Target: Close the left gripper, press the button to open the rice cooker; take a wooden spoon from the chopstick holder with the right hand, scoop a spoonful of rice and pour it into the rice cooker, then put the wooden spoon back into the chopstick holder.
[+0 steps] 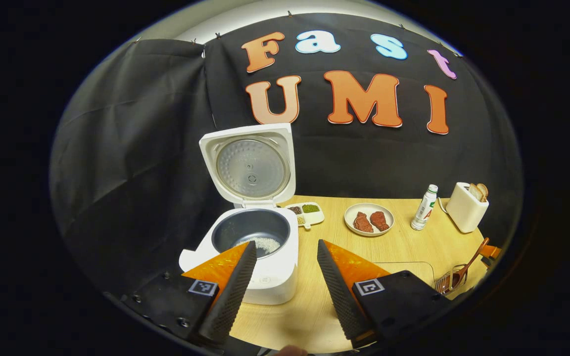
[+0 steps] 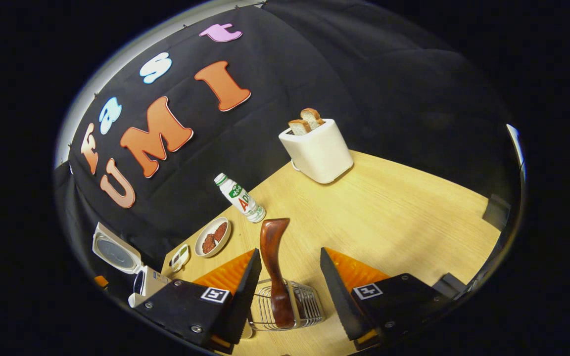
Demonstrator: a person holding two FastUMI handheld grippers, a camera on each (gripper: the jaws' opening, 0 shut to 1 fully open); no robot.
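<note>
The wooden spoon point(image 2: 274, 267) stands in the chopstick holder point(image 2: 305, 306) between the right gripper's point(image 2: 289, 274) spread jaws, while the left gripper point(image 1: 285, 269), jaws also spread, faces the open rice cooker point(image 1: 250, 237).

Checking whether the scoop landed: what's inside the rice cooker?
A small heap of white rice lies in the open rice cooker. The left gripper's finger covers the pot's near part.

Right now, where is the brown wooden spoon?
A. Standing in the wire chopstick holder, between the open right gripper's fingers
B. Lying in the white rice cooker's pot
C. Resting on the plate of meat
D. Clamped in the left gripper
A: in the right gripper view the brown wooden spoon stands in the wire chopstick holder, with the right gripper open around it and not touching.
</note>
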